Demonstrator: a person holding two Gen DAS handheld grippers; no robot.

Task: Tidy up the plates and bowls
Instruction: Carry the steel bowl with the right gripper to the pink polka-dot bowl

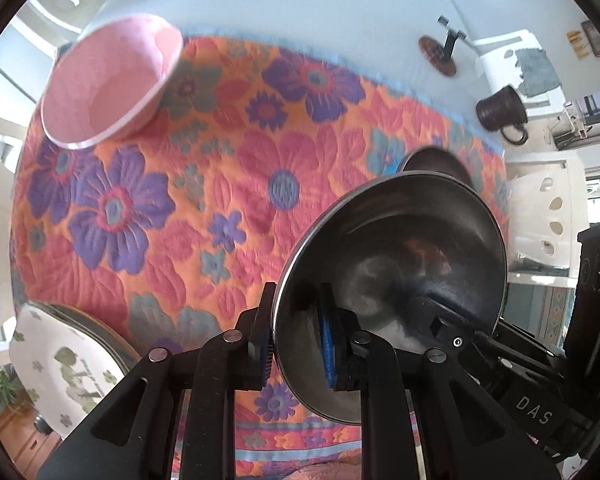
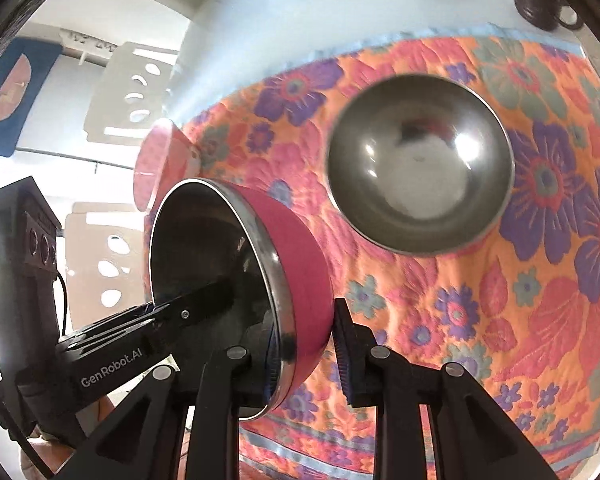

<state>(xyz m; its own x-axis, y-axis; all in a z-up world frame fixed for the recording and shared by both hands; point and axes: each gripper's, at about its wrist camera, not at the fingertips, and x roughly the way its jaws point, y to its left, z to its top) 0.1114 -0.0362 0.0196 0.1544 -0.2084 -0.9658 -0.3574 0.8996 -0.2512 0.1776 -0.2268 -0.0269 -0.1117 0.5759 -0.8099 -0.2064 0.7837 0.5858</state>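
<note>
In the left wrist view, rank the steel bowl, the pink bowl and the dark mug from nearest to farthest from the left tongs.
1. Steel bowl: clamped by its rim in the left tongs, right of centre.
2. Pink bowl: upper left, on the floral cloth.
3. Dark mug: upper right, beyond the cloth's far edge.

The pink bowl and the mug are close to call; the mug looks farther.

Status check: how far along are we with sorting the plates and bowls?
Looks done: the floral plate sits at the edge of the cloth, seemingly atop another plate. In hand: the left claw and right claw pinch opposite rims of the red-sided steel bowl, held above the cloth. Left: the pink bowl and plain steel bowl sit apart, not nested.
</note>
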